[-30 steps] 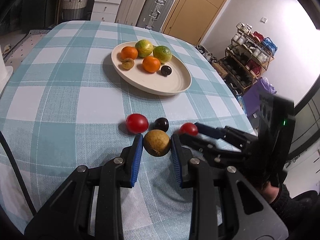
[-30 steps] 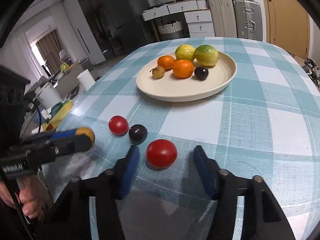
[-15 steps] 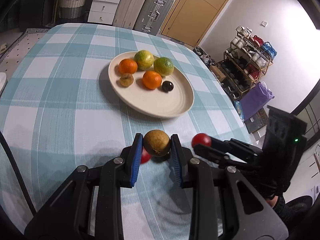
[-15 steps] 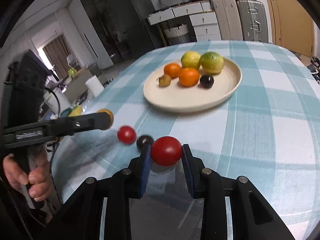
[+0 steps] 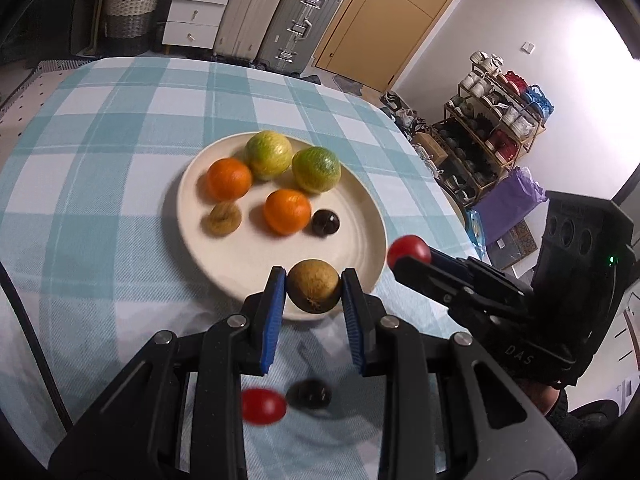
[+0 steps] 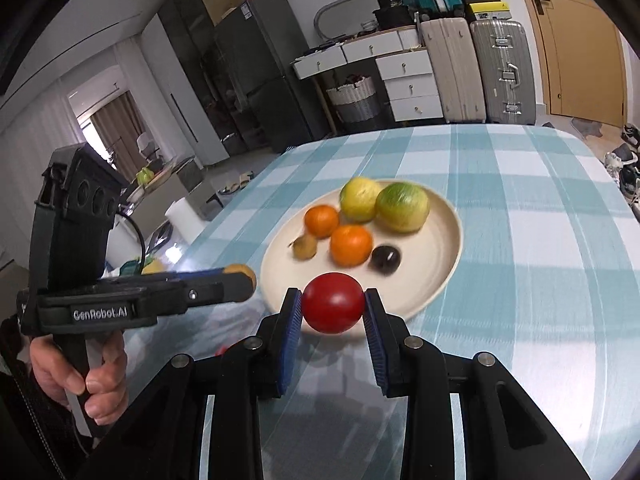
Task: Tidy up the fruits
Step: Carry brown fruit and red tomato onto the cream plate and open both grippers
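My left gripper (image 5: 313,278) is shut on a round brown fruit (image 5: 314,290), held above the near rim of the cream plate (image 5: 248,256). My right gripper (image 6: 332,300) is shut on a red tomato (image 6: 332,312), also just short of the plate (image 6: 432,256). The plate holds two oranges (image 5: 286,211), two green-yellow citrus fruits (image 5: 316,169), a small brown fruit (image 5: 225,218) and a dark round fruit (image 5: 325,222). On the cloth beneath my left gripper lie a second red tomato (image 5: 263,406) and another dark fruit (image 5: 310,394).
The table carries a teal-and-white checked cloth (image 5: 100,140). A hand (image 6: 80,376) grips the left tool at the left of the right wrist view. Suitcases (image 5: 276,12), drawers and a basket stand beyond the far edge. A shoe rack (image 5: 492,120) stands to the right.
My right gripper closed on the red tomato and lifted it. Both grippers carried their fruit forward to the plate's near rim, leaving one tomato and one dark fruit behind on the cloth.
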Demonstrator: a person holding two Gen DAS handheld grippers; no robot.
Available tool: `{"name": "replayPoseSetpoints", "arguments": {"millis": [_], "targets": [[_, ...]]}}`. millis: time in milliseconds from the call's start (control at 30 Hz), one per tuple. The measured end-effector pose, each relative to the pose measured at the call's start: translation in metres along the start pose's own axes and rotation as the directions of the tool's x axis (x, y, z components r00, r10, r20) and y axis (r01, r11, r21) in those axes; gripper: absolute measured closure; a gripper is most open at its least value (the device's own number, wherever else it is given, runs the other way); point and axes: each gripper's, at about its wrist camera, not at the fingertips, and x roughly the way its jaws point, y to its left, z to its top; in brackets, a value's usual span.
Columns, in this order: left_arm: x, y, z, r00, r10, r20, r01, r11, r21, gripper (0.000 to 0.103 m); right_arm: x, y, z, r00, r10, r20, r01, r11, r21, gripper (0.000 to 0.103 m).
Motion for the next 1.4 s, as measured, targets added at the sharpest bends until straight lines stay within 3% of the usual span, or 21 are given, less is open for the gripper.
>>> {"name": "replayPoseSetpoints", "arguments": {"millis": [400, 800, 1033, 1067, 1233, 1300, 1400], "targets": [[0.052, 0.017, 0.027, 0.998, 0.026, -0.059, -0.029, 0.998, -0.055, 0.078, 0.035, -0.043, 0.032, 1.000, -0.013, -0.017, 0.015, 0.997, 0.081, 0.071], [0.068, 0.035, 0.027, 0.994, 0.071, -0.084, -0.076, 0.995, -0.064, 0.078, 0.065, -0.058, 0.038, 0.996, -0.048, -0.071, 0.056, 0.991, 0.117, 0.071], [0.071, 0.038, 0.031, 0.995, 0.071, -0.076, -0.078, 0.993, -0.088, 0.078, 0.069, -0.054, 0.039, 0.997, -0.046, -0.057, 0.052, 0.993, 0.107, 0.071], [0.070, 0.039, 0.032, 0.994, 0.073, -0.076, -0.080, 0.992, -0.098, 0.074, 0.070, -0.053, 0.039, 0.997, -0.049, -0.054, 0.054, 0.993, 0.104, 0.070], [0.061, 0.037, 0.033, 0.995, 0.079, -0.061, -0.085, 0.991, -0.101, 0.068, 0.063, -0.052, 0.041, 0.999, -0.025, -0.022, 0.028, 0.991, 0.128, 0.027], [0.054, 0.033, 0.032, 0.996, 0.069, -0.050, -0.073, 0.993, -0.093, 0.064, 0.052, -0.052, 0.039, 0.999, -0.033, 0.018, 0.030, 0.990, 0.137, 0.022], [0.042, 0.024, 0.029, 0.998, 0.051, -0.036, -0.053, 0.997, -0.063, 0.041, 0.039, -0.054, 0.034, 0.998, -0.031, 0.048, 0.023, 0.987, 0.160, 0.017]]}}
